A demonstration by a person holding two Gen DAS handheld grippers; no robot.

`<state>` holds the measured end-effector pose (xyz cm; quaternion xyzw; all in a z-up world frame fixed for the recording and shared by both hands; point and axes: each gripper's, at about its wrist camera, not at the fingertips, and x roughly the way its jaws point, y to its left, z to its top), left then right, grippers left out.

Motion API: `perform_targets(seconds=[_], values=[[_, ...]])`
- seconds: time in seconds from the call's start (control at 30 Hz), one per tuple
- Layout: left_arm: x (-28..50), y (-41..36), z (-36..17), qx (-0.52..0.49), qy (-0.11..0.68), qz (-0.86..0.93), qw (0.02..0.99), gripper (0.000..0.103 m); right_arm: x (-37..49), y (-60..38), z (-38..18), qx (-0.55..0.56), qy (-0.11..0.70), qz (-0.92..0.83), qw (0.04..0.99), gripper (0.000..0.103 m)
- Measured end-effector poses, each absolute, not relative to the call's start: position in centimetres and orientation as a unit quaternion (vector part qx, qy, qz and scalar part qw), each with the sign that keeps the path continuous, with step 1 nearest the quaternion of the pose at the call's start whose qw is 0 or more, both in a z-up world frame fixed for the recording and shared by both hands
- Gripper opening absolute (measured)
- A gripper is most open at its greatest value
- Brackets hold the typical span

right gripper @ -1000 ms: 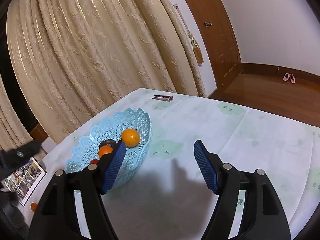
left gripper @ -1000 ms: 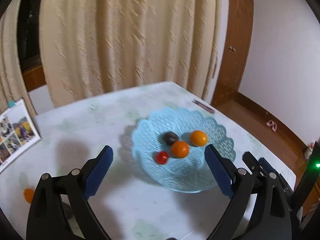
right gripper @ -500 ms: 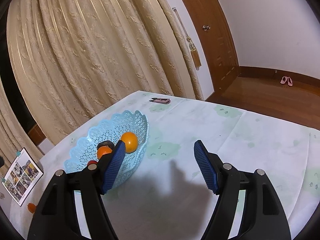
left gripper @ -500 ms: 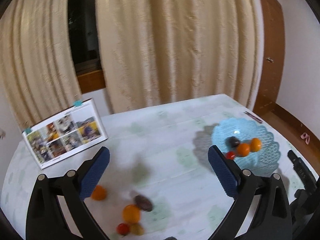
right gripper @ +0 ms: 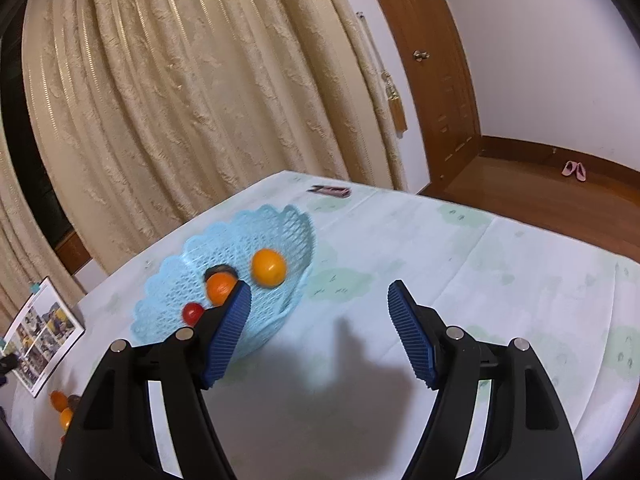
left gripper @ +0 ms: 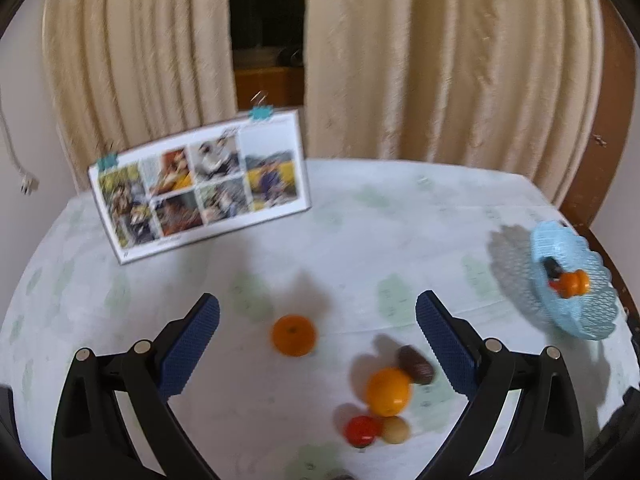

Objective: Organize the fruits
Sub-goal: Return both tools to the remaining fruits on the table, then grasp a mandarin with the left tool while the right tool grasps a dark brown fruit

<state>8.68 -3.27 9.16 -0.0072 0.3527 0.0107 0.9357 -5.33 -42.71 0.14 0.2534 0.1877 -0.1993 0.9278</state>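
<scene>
Orange fruit [left gripper: 294, 335] is sitting alone on the worktop [left gripper: 360, 216], centred between the wide-released fingers of our left tool [left gripper: 318, 340], w/ nothing gripped. At approx 4 o'clock from it a cluster is huddling: a bigger orange [left gripper: 389, 391], a dark brown fruit [left gripper: 416, 364], a red tomato [left gripper: 361, 431] and a small tan fruit [left gripper: 396, 430], all touching or nearly so. The blue lace basket [left gripper: 580, 316] is lying far off at 3 o'clock, already holding some fruit.

Risks, as we are judging them: round fruit is apt to roll if one pad is nudging it first; reaching into the cluster could be scattering its neighbours toward the worktop edge; the soft tomato could be getting squashed.

Our right tool [right gripper: 320, 316] is hanging part-open and empty over bare cloth, beside the basket [right gripper: 280, 236]; its left finger is covering part of the basket's fruit.

Hard to read: left view is blurring, so fruit types are guesses; a dark thing at the bottom edge is cut off; the basket's contents are overlapping in the left view.
</scene>
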Motion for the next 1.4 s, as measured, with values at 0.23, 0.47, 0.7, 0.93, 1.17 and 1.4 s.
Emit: perform_targets(seconds=[0.23,0.47,0.7,0.93,1.17,1.4], values=[[10.7,-1.2,5.6,-0.014,0.391,0.032,0.920,0.098,-4.8,-39.2,1.3,0.238,0.197,-0.150,0.939,0.076],[12.3,-0.3,2.4,-0.019,0.423,0.034,0.905,0.085,-4.2,-36.0,2.6,0.219,0.198,-0.104,0.950,0.080],[13.0,-0.5,0.4,-0.027,0.452,0.004,0.891,0.051,-3.3,-33.1,3.0,0.201,0.215,-0.058,0.954,0.080],[11.9,-0.2,2.7,-0.044,0.431,-0.008,0.901,0.040,-1.7,-29.6,3.1,0.189,0.243,0.003,0.951,0.080],[9.5,0.0,7.1,-0.042,0.373,0.006,0.927,0.040,0.9,-25.5,3.6,0.178,0.274,0.070,0.942,0.080],[8.1,0.1,9.0,-0.049,0.349,0.001,0.936,0.040,4.9,-20.7,2.6,0.188,0.334,0.123,0.915,0.080]])
